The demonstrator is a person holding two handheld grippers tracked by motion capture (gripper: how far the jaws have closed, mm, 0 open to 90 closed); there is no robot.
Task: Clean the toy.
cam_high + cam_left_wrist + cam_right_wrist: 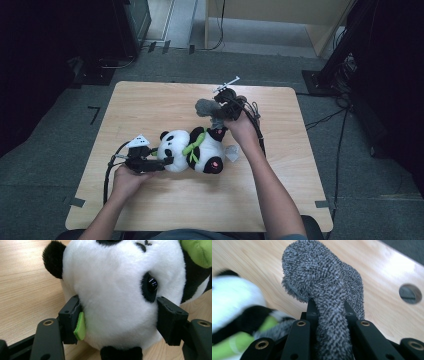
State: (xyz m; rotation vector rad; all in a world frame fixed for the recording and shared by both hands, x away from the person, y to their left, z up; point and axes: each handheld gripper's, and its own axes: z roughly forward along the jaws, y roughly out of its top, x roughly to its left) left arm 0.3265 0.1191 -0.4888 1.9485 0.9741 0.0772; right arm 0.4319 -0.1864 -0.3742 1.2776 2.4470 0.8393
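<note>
The left gripper (161, 161) has its jaws spread around the white head of a plush panda (192, 151), one jaw pressing into each side of the face; in the left gripper view a black ear (53, 258) sits up and off to the left of the jaws and a shiny eye (152, 284) just above the right-hand jaw. A small green pad (80, 326) shows on the inner face of the left-hand jaw, against the fur. The panda lies on the wooden counter (150, 105), its body stretching away from that gripper toward the right gripper (226, 106). That one is clamped tight on a fuzzy grey cloth (329, 287), which rises out beyond the jaw tips and flops forward. A round hole (410, 293) in the counter lies off to its right.
</note>
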